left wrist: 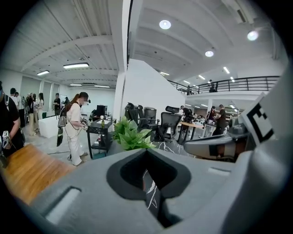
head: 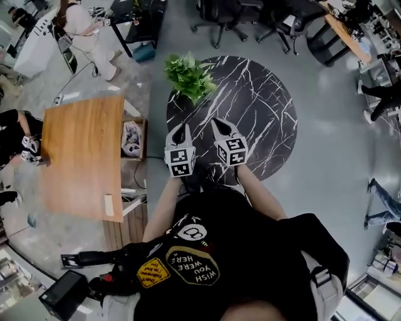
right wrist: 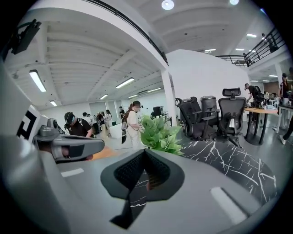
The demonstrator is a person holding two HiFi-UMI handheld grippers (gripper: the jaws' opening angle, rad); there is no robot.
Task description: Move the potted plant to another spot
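1. Black marble pattern with white veins covers the round counter (head: 263, 113) ahead of the person. The potted plant (head: 188, 75) stands at its far-left rim. From above only the green leaves show, and they hide the pot.
2. The left hand-held gripper (head: 180, 133) hovers over the near-left part of the round counter. In its own view the jaws are clenched tip to tip on nothing (left wrist: 146, 153), and the potted plant (left wrist: 130, 135) stands beyond them, well apart.
3. The right hand-held gripper (head: 222, 128) hangs just beside the left one. Its jaws are likewise pressed together and empty (right wrist: 144, 153), with the potted plant (right wrist: 158, 135) ahead and slightly right.
4. Only bare veined top lies between both jaw tips and the leaves.
5. To the left is a wooden counter (head: 81, 157), with an open cardboard box (head: 133, 139) just beside its right edge. On the far side are black office chairs (head: 219, 15), and at far left a person in white (head: 88, 31).
6. A patch (head: 192, 264) on the wearer's black shirt reads "WISH YOU WERE HERE". The yellow patch (head: 153, 273) beside it is too small to read. Each marker cube (head: 180, 162) carries black-and-white square codes.
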